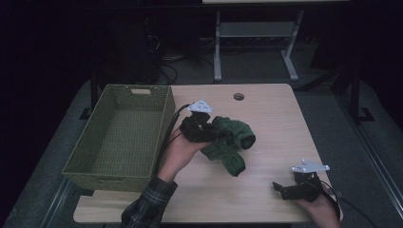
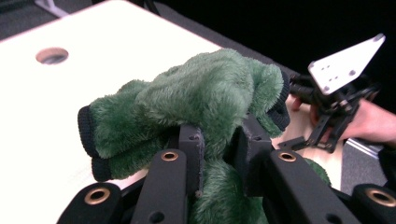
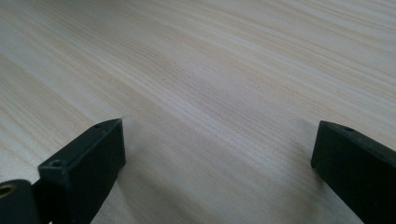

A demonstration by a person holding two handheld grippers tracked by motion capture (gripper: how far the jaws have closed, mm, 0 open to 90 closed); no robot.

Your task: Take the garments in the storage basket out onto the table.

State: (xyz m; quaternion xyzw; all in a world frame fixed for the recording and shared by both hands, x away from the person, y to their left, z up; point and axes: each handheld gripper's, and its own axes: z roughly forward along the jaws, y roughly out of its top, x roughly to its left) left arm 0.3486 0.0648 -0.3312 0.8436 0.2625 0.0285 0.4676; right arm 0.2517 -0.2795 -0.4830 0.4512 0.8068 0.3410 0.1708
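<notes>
A light wood-grain counter [image 1: 271, 118] with rounded corners carries everything. A round cable hole [image 1: 238, 97] sits near its far edge. A green woven basket [image 1: 119, 137] stands on its left side, its outer edge reaching past the counter's left rim. A green plush garment with dark cuffs [image 1: 228, 142] lies bunched near the middle, just right of the basket.

This looks like a lab or recording room rather than a home. A light wood-grain bench [image 1: 266, 118] with a round cable hole [image 1: 238, 97] stands on grey carpet in a dim room, and beyond the bench's far edge a tangle of black cables [image 1: 166, 59] lies on the floor beside the white metal legs of a second desk [image 1: 218, 47].
</notes>
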